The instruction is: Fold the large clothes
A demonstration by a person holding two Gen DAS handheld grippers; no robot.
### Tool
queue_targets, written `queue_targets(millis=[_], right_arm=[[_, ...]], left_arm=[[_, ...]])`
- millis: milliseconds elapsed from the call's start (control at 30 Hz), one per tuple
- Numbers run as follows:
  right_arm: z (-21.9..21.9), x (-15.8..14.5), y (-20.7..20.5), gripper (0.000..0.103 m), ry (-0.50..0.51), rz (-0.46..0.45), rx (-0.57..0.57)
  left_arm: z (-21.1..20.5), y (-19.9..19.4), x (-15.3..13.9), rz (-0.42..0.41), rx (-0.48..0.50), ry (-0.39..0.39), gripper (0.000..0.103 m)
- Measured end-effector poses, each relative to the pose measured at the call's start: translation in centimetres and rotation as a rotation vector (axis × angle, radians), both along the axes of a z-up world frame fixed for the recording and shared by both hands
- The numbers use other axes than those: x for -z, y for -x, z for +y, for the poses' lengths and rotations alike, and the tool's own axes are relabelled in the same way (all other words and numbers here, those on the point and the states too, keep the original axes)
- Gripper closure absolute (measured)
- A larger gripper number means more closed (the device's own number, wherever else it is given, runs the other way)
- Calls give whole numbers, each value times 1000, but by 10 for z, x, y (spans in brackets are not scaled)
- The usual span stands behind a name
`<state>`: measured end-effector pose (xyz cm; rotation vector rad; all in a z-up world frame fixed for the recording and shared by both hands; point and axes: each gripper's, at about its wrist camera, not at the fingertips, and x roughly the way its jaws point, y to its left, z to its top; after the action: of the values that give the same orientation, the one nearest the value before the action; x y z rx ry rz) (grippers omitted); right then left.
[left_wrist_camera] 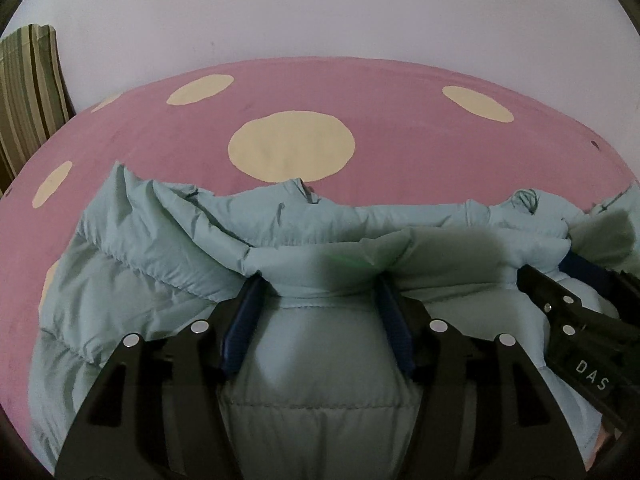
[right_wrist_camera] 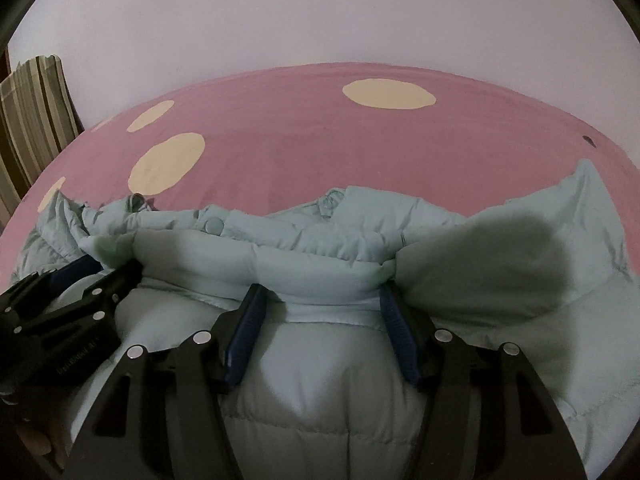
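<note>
Materials as I see them from the wrist cameras:

- Jacket (left_wrist_camera: 168, 248): pale blue-green quilted cloth, puffy, faint sheen, finely creased, stitched seams; one matching snap button (right_wrist_camera: 214, 225), smooth.
- Left gripper (left_wrist_camera: 318, 292): matt black plastic body, bright metal rivet heads; fingers (left_wrist_camera: 244, 320) faced with ribbed blue rubbery pads.
- Right gripper (right_wrist_camera: 320, 300): same matt black plastic, metal rivets, ribbed blue pads.
- Bedsheet (left_wrist_camera: 400, 152): matt pink woven cloth with cream dots, smooth, lightly wrinkled.
- Striped cushion (left_wrist_camera: 28, 92): green-brown fabric, matt.
- Wall (right_wrist_camera: 320, 12): plain, matt, painted look.
</note>
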<state>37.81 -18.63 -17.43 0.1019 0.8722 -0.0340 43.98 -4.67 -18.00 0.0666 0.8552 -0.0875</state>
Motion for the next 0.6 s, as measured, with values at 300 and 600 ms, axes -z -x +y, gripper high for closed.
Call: queue_targets(millis=[300, 600], right_arm=[[-16, -23, 16, 43, -57, -36, 7], [-89, -28, 52, 43, 22, -26, 161]], left_arm=[[23, 17, -28, 3, -15, 64, 44], [96, 32, -28, -8, -163, 37, 37]])
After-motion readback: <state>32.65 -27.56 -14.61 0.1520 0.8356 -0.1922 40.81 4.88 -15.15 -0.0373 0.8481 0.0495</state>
